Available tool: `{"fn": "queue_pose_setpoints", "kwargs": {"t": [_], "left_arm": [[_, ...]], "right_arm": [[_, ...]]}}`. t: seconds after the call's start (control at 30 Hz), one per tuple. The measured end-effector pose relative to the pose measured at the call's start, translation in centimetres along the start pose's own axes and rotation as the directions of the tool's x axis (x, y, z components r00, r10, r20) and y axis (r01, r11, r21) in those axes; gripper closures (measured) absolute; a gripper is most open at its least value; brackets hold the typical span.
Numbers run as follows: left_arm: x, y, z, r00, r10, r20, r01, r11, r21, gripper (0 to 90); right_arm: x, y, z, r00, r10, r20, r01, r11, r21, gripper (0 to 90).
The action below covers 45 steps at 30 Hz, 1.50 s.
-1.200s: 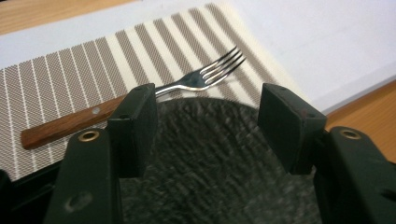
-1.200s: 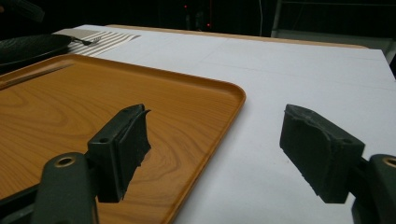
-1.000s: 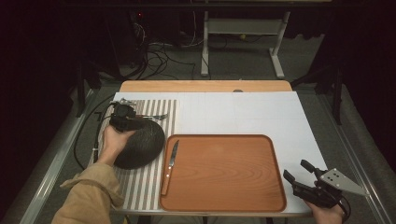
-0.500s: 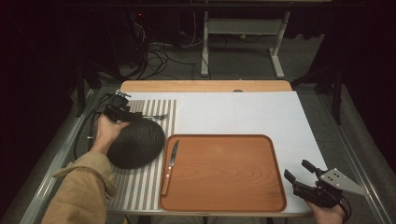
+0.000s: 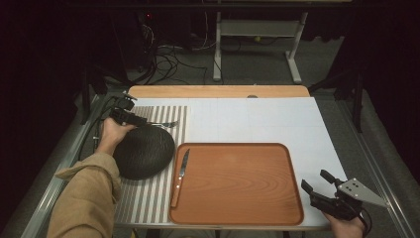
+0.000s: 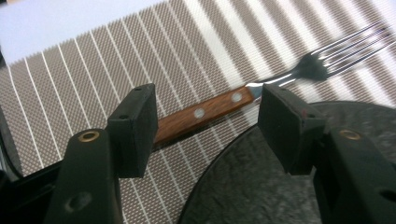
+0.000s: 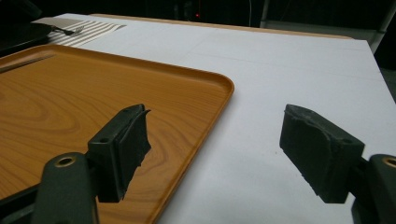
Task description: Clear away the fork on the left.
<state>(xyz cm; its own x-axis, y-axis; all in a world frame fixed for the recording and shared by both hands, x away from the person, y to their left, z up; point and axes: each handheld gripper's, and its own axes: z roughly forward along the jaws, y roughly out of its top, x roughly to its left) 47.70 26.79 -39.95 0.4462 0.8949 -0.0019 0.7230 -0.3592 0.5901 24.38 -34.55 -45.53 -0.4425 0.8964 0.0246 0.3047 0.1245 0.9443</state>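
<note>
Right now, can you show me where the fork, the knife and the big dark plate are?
fork (image 6: 210, 109): left gripper view, on its wooden handle.
knife (image 5: 183, 162): high view, on its metal blade.
dark plate (image 5: 143, 151): high view, on the middle of its textured surface.

We see the wood-handled steel fork (image 6: 261, 88) with blurred tines and its handle end hidden behind a black jaw; the dark textured round plate (image 6: 261, 177) is cut off by the bottom edge.
</note>
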Motion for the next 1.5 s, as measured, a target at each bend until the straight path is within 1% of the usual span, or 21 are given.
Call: {"fn": "queue_pose_setpoints", "kwargs": {"t": [0.03,0.07,0.13,0.23,0.33,0.47,0.73,0.83,0.87,0.93,0.97,1.0,1.03,1.07,1.13,1.2,1.27,1.3,1.33,1.37,1.5], "left_arm": [[0.4,0.2,0.2,1.0,0.001,0.0,-0.001,0.9999,0.011,35.5],[0.6,0.2,0.3,1.0,-0.004,-0.002,0.004,0.9999,0.012,35.5],[1.3,0.4,0.9,0.9999,-0.014,0.005,0.013,0.999,0.043,35.5],[2.2,0.6,1.7,0.9996,-0.029,0.007,0.028,0.9975,0.064,35.5],[2.8,0.8,2.3,0.9992,-0.04,0.006,0.039,0.9969,0.068,35.5],[3.5,0.5,3.4,0.9986,-0.053,0.006,0.052,0.9924,0.112,35.7],[4.1,0.4,4.1,0.9984,-0.056,-0.005,0.056,0.9913,0.119,35.8],[4.4,0.3,4.5,0.9988,-0.048,-0.003,0.048,0.9893,0.138,35.5],[4.4,0.3,4.6,0.9991,-0.043,-0.002,0.043,0.9897,0.137,35.6],[4.6,0.3,4.8,0.999,-0.044,0.012,0.042,0.9894,0.139,35.6],[4.7,0.4,4.8,0.9984,-0.052,0.02,0.048,0.9872,0.152,35.6],[4.7,0.7,4.9,0.9987,-0.048,0.02,0.044,0.9852,0.166,35.6],[4.7,0.9,5.0,0.9993,-0.033,0.019,0.029,0.9835,0.178,35.6],[4.6,1.1,5.0,0.9996,-0.022,0.02,0.018,0.9834,0.181,35.7],[4.4,1.1,5.3,0.9995,-0.019,0.026,0.014,0.984,0.177,36.0],[4.5,1.0,5.8,0.9989,-0.037,0.028,0.032,0.9839,0.176,38.1],[4.7,1.0,6.0,0.9973,-0.054,0.049,0.045,0.9841,0.172,40.7],[4.8,0.9,6.0,0.9972,-0.052,0.054,0.042,0.9841,0.173,41.3],[4.9,0.9,6.0,0.9974,-0.046,0.056,0.036,0.9844,0.172,42.7],[4.9,0.9,6.1,0.9981,-0.041,0.045,0.033,0.9842,0.174,44.2],[5.0,0.9,6.2,0.998,-0.048,0.04,0.041,0.9868,0.156,46.8]], "right_arm": [[0.0,0.0,0.0,1.0,0.002,0.003,-0.002,1.0,0.001,24.1],[0.0,0.0,0.1,1.0,0.0,0.003,0.0,1.0,0.002,24.1],[0.0,0.0,0.1,1.0,-0.005,0.001,0.005,1.0,0.007,24.1],[0.0,0.0,0.2,0.9999,-0.01,0.006,0.01,1.0,0.015,24.1],[0.0,0.0,0.2,0.9999,-0.005,0.014,0.004,1.0,0.018,24.1],[0.0,0.0,0.2,0.9998,-0.002,0.021,0.001,1.0,0.02,24.3],[0.1,0.0,0.2,0.9996,-0.004,0.027,0.004,1.0,0.024,24.3],[0.0,0.0,0.1,0.9995,-0.003,0.031,0.002,1.0,0.025,24.3],[0.0,0.0,0.1,0.9995,-0.003,0.032,0.002,1.0,0.024,24.3],[0.0,0.0,0.2,0.9993,-0.014,0.034,0.013,0.999,0.029,24.3],[0.1,-0.1,0.3,0.9992,-0.017,0.035,0.016,0.999,0.036,24.3],[0.1,-0.1,0.4,0.9993,-0.017,0.033,0.016,0.999,0.041,24.3],[0.1,-0.1,0.5,0.9994,-0.017,0.03,0.016,0.999,0.047,24.3],[0.1,-0.1,0.5,0.9993,-0.022,0.03,0.021,0.999,0.048,24.3],[0.2,0.0,0.5,0.9992,-0.024,0.031,0.022,0.999,0.048,24.3],[0.1,-0.1,0.4,0.9993,-0.02,0.033,0.019,0.999,0.042,24.3],[0.1,-0.1,0.4,0.9992,-0.014,0.037,0.012,0.999,0.041,24.3],[0.0,-0.1,0.4,0.9993,-0.013,0.036,0.011,0.999,0.042,24.3],[0.0,-0.1,0.4,0.9993,-0.012,0.036,0.01,0.999,0.041,24.3],[0.0,-0.1,0.4,0.9993,-0.013,0.036,0.012,0.999,0.041,24.3],[0.0,-0.1,0.5,0.9992,-0.013,0.037,0.011,0.999,0.045,24.4]]}}
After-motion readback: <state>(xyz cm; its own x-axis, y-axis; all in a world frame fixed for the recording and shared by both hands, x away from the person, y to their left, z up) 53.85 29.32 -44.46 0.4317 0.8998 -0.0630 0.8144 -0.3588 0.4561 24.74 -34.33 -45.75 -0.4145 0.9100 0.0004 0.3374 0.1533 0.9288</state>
